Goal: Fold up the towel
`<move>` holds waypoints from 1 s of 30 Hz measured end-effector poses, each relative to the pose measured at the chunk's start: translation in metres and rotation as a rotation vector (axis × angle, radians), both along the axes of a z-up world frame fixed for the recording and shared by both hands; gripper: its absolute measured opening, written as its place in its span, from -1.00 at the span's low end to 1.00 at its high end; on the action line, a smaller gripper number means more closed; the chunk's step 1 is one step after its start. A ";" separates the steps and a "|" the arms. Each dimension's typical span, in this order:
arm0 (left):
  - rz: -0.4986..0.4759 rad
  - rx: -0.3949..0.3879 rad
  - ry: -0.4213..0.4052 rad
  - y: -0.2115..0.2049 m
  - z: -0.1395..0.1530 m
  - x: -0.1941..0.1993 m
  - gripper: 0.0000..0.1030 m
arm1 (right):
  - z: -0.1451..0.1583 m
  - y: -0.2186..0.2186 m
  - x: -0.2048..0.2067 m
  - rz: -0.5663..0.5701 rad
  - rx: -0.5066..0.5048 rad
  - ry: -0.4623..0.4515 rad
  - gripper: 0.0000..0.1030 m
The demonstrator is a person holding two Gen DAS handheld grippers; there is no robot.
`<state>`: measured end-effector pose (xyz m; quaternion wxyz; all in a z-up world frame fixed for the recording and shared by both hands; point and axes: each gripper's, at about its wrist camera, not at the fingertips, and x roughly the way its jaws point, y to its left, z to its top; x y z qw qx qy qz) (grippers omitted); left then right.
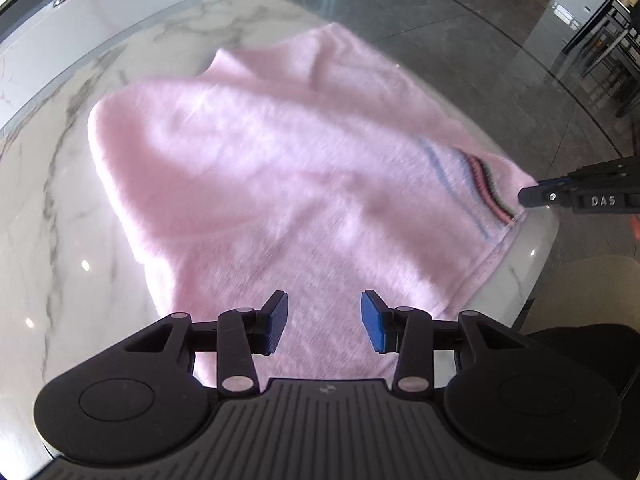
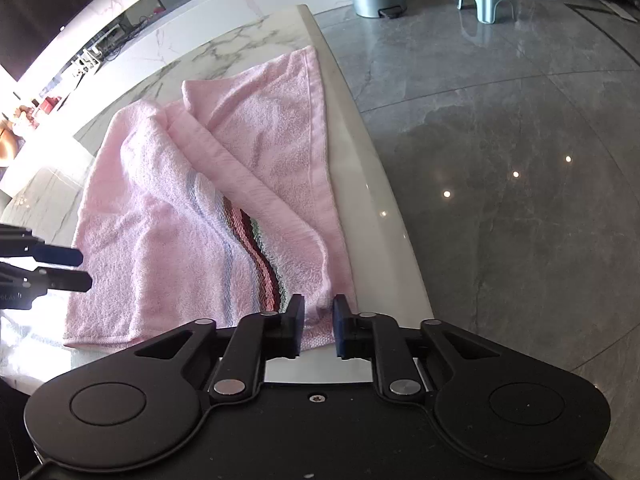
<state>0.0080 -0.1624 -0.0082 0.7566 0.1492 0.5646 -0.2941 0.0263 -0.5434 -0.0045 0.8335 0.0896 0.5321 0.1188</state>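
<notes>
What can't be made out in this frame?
- Left wrist view: towel texture is motion-blurred.
- Left wrist view: right gripper cut off by the frame edge; its opening is unreadable.
- Right wrist view: the towel's near edge is hidden behind the right gripper's fingers.

1. The left gripper hangs low over the near part of the pink towel, its blue-padded fingers spread wide with nothing between them.
2. The right gripper sits at the towel's near corner by the striped band, its fingers set narrowly apart around a raised bit of the hem; whether they pinch it cannot be told.
</notes>
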 end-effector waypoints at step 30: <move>0.113 0.006 0.001 0.065 -0.009 -0.013 -0.42 | -0.008 0.027 -0.015 -0.021 -0.080 0.131 -0.90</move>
